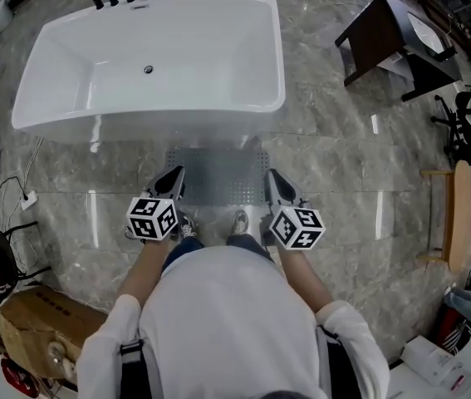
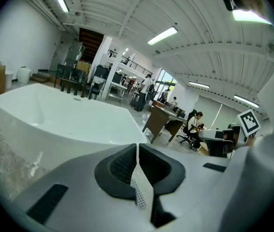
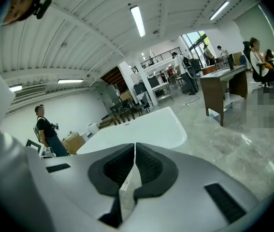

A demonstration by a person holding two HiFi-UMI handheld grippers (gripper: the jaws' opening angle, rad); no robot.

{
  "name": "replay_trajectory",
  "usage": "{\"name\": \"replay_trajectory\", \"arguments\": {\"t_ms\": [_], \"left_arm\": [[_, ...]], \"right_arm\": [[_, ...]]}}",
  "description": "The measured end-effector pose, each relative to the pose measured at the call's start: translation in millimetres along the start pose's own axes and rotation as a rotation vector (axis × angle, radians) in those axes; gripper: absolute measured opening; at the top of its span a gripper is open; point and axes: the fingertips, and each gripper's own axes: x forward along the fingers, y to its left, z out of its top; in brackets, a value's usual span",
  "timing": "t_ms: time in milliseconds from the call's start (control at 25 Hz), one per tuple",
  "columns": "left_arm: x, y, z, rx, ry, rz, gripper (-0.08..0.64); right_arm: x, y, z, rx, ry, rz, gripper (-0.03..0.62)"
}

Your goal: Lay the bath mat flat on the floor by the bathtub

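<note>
The bath mat [image 1: 218, 175], grey and dotted with small holes, is stretched between my two grippers over the marble floor just in front of the white bathtub [image 1: 148, 56]. My left gripper [image 1: 175, 175] is shut on the mat's left edge. In the left gripper view a thin perforated strip of mat [image 2: 139, 187] is pinched between the jaws of the left gripper [image 2: 137, 146]. My right gripper [image 1: 272, 179] is shut on the mat's right edge, and the right gripper [image 3: 135, 146] shows a pale strip of mat [image 3: 127, 187] between its jaws. Whether the mat touches the floor is unclear.
My shoes [image 1: 241, 221] stand right behind the mat. A dark wooden table [image 1: 385, 32] is at the far right, a wooden rack [image 1: 459, 214] to the right, a cardboard box [image 1: 40, 322] and cables [image 1: 11, 198] to the left. A person [image 3: 47, 132] stands beyond the tub [image 3: 146, 127].
</note>
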Motion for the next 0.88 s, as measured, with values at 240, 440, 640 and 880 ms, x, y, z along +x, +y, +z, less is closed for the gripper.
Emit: {"name": "replay_trajectory", "arguments": {"t_ms": [240, 440, 640, 880], "left_arm": [[-24.1, -22.1, 30.3, 0.068, -0.092, -0.028, 0.043], [-39.4, -41.3, 49.7, 0.107, -0.153, -0.052, 0.043], [-53.8, -52.5, 73.2, 0.133, -0.214, -0.068, 0.043], [-66.2, -62.9, 92.7, 0.140, -0.261, -0.085, 0.043]], "right_arm": [[-20.8, 9.0, 19.8, -0.037, -0.062, 0.011, 0.034], [-32.2, 19.4, 37.5, -0.073, -0.115, 0.027, 0.034], [-39.6, 32.8, 52.3, -0.089, -0.153, 0.057, 0.034], [-47.9, 39.8, 66.6, -0.104, -0.177, 0.074, 0.034]]}}
